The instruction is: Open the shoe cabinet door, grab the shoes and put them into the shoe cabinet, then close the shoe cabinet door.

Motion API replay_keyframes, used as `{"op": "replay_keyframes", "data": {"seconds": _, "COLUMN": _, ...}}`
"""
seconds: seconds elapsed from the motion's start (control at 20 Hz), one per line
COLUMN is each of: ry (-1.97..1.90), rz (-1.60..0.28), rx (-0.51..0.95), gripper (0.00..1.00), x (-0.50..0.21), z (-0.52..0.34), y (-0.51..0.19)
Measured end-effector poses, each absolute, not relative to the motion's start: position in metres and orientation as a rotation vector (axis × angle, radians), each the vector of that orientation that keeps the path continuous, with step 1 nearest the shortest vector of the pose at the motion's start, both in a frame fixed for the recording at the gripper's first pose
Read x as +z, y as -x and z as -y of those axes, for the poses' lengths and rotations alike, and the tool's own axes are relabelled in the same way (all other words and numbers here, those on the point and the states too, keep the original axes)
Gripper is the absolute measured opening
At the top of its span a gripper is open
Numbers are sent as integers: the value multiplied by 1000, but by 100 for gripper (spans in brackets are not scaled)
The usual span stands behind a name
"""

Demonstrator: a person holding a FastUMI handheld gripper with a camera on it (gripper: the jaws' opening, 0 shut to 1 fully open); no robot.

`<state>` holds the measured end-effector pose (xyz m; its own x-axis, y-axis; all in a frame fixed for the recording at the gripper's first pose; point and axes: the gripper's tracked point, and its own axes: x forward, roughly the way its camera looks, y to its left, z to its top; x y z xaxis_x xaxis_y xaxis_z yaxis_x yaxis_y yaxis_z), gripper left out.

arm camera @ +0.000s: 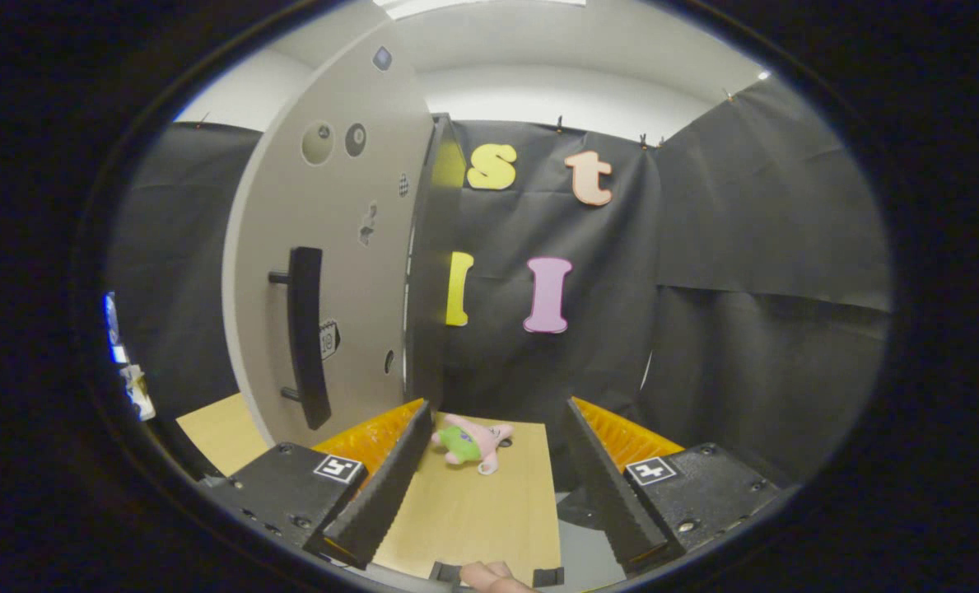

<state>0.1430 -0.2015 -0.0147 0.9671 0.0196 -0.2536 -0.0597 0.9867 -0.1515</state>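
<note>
The shoe cabinet [333, 272] stands on the wooden surface [464, 511] ahead and to the left of the tool [496, 424], tall and pale grey. Its door [349, 206] faces the camera and appears to sit against the cabinet body, so the inside is hidden and what the cabinet holds cannot be told. A dark vertical bar handle [306, 338] is mounted on the lower half of the door by two short posts. Small stickers dot the door — a shield-shaped one [329, 338] just right of the handle carries digits too small to read with confidence, and the others are too blurred to make out.

The tool is spread wide, its two fingers apart and pinching nothing. Each finger mount bears a square black-and-white marker [338, 468]. Just ahead of the fingers, nearer the left one, a small pink plush toy [471, 442] with a green patch lies on the surface, close to the foot of the cabinet's dark side edge [430, 272]. Nothing that can be told as a shoe appears among these things.

At the near edge of the surface, between the fingers, a fingertip [489, 576] of a person pokes in. Black cloth hangs behind the surface as the booth wall [744, 247].
</note>
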Motion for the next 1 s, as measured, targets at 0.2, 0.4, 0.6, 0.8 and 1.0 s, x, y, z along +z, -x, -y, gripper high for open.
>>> {"op": "replay_keyframes", "data": {"seconds": 0.2, "ry": 138, "rz": -262, "rx": 56, "gripper": 100, "x": -15, "z": 176, "y": -170}}
{"op": "replay_keyframes", "data": {"seconds": 0.4, "ry": 130, "rz": -262, "rx": 102, "gripper": 100, "x": -14, "z": 144, "y": -177}}
{"op": "replay_keyframes", "data": {"seconds": 0.6, "ry": 136, "rz": -275, "rx": 105, "gripper": 93, "x": -17, "z": 122, "y": -169}}
{"op": "replay_keyframes", "data": {"seconds": 0.8, "ry": 94, "rz": -280, "rx": 84, "gripper": 93, "x": -20, "z": 98, "y": -163}}
{"op": "replay_keyframes", "data": {"seconds": 1.0, "ry": 62, "rz": -235, "rx": 72, "gripper": 93, "x": -22, "z": 70, "y": -160}}
